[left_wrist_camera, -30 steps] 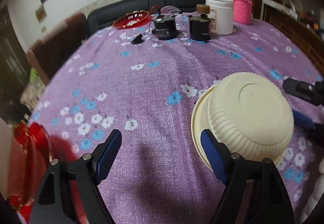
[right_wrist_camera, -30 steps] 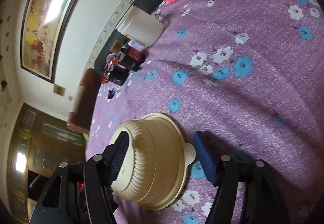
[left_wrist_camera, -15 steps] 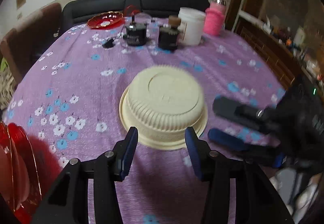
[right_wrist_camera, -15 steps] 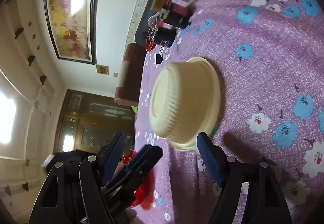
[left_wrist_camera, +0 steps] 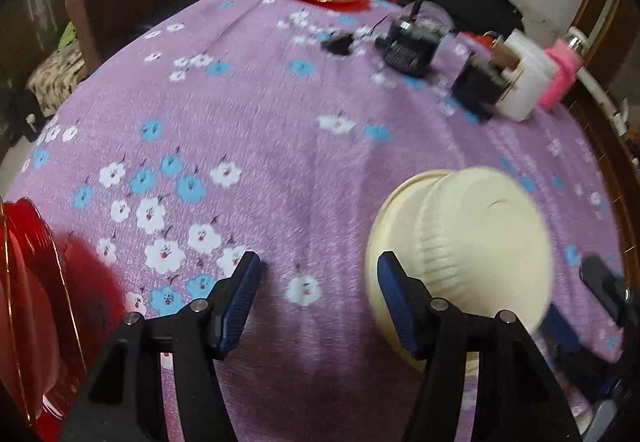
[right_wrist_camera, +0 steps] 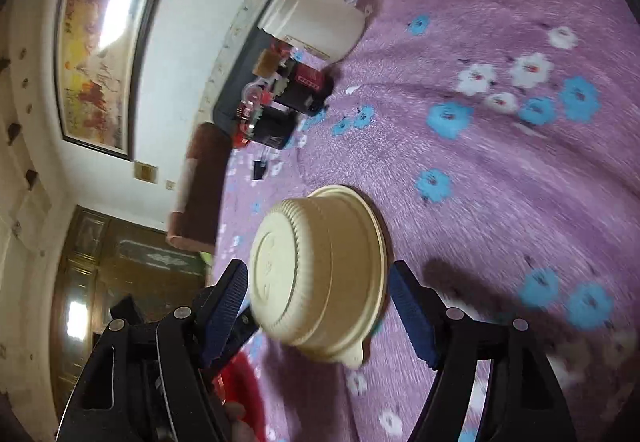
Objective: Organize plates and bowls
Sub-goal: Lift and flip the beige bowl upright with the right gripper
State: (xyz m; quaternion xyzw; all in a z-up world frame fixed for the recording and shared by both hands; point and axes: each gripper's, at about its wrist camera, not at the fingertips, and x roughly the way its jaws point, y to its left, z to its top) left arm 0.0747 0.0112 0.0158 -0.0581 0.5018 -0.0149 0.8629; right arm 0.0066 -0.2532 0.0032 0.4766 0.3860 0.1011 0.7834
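Cream bowl upside down on the cloth, with both grippers near it.

The cloth (left_wrist_camera: 248, 146), purple and soft with printed flowers, fills both views. The ribbed, round bowl (right_wrist_camera: 320, 274) lies mouth down in the lower middle of the right view, probably so its flat base can be gripped. The right gripper (right_wrist_camera: 320, 310) stands spread, the bowl between its blue ridged pads but not pinched. The left gripper (left_wrist_camera: 316, 302) is opening over bare cloth, nothing between. A glossy red plate (left_wrist_camera: 24, 302) sits lower left.
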